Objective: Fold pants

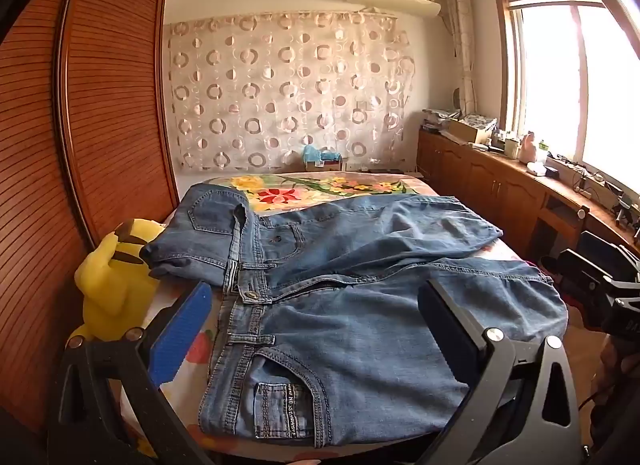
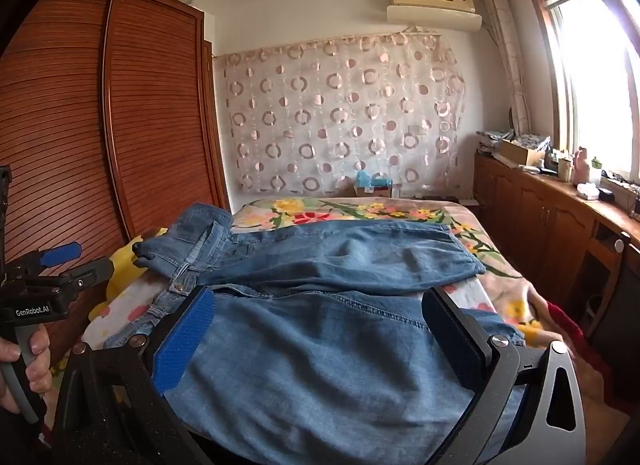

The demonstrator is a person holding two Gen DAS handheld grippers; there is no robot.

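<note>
Blue denim pants [image 1: 360, 265] lie spread on the bed, waistband to the left and both legs running right. The far half of the waist is rumpled and folded over. In the left wrist view my left gripper [image 1: 316, 287] hangs open over the waistband and front pocket, with nothing between its pads. In the right wrist view my right gripper [image 2: 320, 293] is open above the near leg of the pants [image 2: 320, 265], gripping nothing. The left gripper [image 2: 80, 263] also shows at that view's left edge, held by a hand [image 2: 24, 357].
A yellow plush toy [image 1: 116, 277] sits at the bed's left edge, next to the waistband. The floral blanket [image 1: 320, 187] covers the bed. A slatted wooden wardrobe [image 1: 100, 105] stands to the left, and low wooden cabinets [image 1: 500, 185] run under the window on the right.
</note>
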